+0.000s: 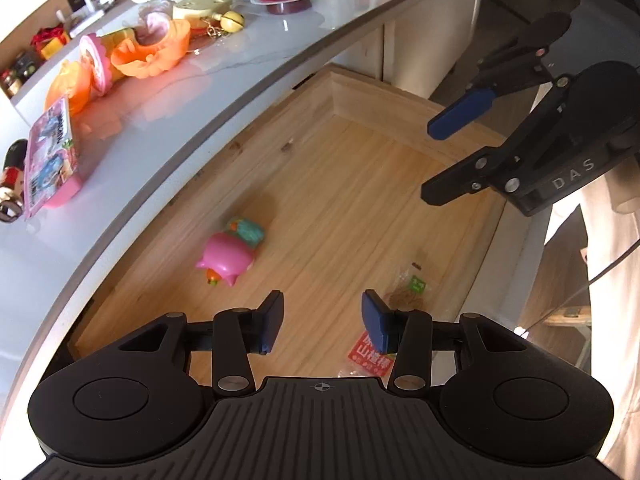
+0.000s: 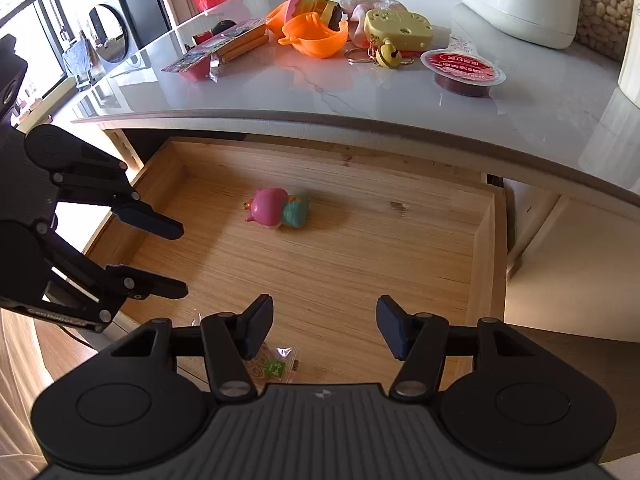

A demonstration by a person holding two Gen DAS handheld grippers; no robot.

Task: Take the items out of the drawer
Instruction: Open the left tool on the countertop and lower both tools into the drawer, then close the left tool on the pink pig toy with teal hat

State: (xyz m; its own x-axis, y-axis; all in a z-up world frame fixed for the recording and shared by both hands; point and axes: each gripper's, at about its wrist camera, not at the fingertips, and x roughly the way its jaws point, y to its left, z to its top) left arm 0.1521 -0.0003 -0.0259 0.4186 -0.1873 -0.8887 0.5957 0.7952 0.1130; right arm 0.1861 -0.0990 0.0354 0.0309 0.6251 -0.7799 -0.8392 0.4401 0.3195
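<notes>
We hold a black claw in each hand, both aimed down into an open wooden drawer (image 2: 484,240). The left claw (image 1: 322,322) has its blue-padded jaws apart with nothing between them; it hovers over the drawer's near end. Just beyond its right jaw lie a small clear packet with a green label (image 1: 412,290) and a red snack wrapper (image 1: 368,354) on the drawer floor. The right claw (image 2: 325,326) is likewise spread and empty, hanging above the drawer's front edge. Farther in, near the middle of the drawer floor, a pink and teal toy (image 2: 278,211) lies on its side, well apart from both claws. Above the drawer, the pale counter (image 2: 360,96) carries orange plastic toys (image 2: 314,34), a yellow keychain toy (image 2: 398,30) and a red-lidded cup (image 2: 464,70).
</notes>
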